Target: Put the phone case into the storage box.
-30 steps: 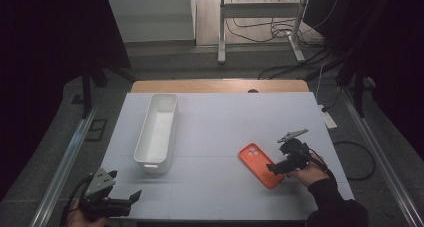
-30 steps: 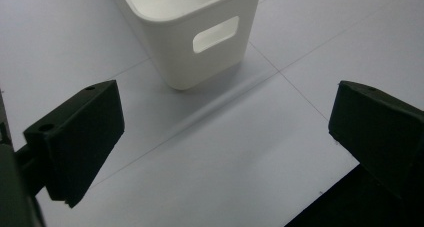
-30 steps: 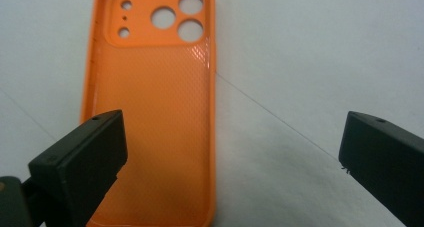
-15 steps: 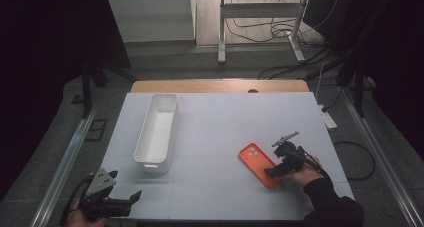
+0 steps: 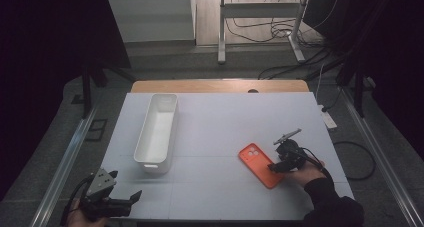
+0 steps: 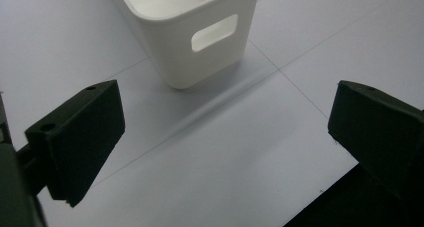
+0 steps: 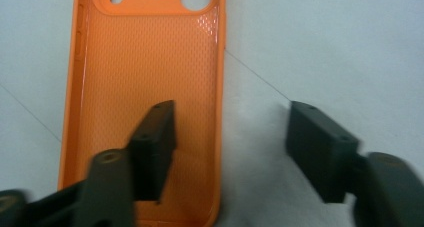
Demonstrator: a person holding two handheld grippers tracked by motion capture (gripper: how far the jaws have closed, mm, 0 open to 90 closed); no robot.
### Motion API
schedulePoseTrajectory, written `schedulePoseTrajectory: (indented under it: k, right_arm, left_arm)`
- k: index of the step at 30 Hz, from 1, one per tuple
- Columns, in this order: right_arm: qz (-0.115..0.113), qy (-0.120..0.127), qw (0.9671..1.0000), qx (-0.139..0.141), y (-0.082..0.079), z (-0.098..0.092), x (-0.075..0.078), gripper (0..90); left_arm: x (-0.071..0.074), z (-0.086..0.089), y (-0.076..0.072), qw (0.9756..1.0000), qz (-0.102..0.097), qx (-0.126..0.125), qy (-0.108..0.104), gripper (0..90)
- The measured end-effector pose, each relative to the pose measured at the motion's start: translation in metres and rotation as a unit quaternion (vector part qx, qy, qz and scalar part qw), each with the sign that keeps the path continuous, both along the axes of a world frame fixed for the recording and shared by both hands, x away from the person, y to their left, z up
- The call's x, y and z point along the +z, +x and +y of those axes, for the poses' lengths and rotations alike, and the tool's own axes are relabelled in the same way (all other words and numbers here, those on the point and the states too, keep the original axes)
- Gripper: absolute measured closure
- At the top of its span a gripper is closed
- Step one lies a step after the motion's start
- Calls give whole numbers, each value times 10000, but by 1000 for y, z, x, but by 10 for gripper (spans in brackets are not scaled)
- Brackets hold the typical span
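Note:
An orange phone case lies inside up on the white table, camera holes at its far end. My right gripper is at its near right edge. In the right gripper view one jaw sits inside the phone case and the other over bare table, so my right gripper straddles the rim. Its jaws have just been closing, with a gap still showing beside the rim. My left gripper hovers open at the table's front left corner. The left gripper holds nothing.
A long white bin stands at the left of the white table, and its handled end faces the left gripper. A wooden strip borders the far edge. Cables and a table frame lie on the floor beyond.
The right gripper has only shifted slightly at the case's edge. The case, the bin and the left gripper stay where they were.

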State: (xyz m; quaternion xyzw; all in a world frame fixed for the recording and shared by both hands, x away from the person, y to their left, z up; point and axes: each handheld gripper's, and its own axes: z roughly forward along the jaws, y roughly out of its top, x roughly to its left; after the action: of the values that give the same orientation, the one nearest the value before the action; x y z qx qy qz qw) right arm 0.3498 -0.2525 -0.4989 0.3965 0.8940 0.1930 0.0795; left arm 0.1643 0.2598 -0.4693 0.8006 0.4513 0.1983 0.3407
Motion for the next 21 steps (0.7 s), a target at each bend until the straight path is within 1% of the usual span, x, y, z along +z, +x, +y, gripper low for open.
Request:
schedulePoseTrajectory:
  k: [4,7,8,9,10,11,13,14,15,21]
  right_arm:
    - [67,32,10000,54,2,-1,2,565]
    - [128,70,9999,44,3,-1,3,648]
    - [162,110,9998,45,4,-2,3,696]
    - [162,110,9998,45,4,-2,3,696]
    - [279,205,9994,57,5,-2,3,765]
    - [279,205,9994,57,5,-2,3,765]
    - [424,318,9986,16,6,-3,3,826]
    - [433,336,9985,-22,6,-3,3,844]
    - [408,308,9987,-33,6,-2,3,868]
    - [346,182,9992,-34,5,0,4,884]
  left_arm:
    - [0,0,0,10000,8,-4,11,26]
    - [0,0,0,10000,17,-7,16,25]
    - [0,0,0,10000,19,-8,19,26]
    - [0,0,0,10000,19,-8,19,25]
    - [0,0,0,10000,22,-9,22,25]
    - [0,0,0,10000,31,-14,23,25]
    - [0,-1,0,10000,25,-16,39,25]
    - [0,-1,0,10000,20,-10,43,25]
    - [0,-1,0,10000,21,-20,41,25]
    - [0,-2,0,9999,17,-42,104,25]
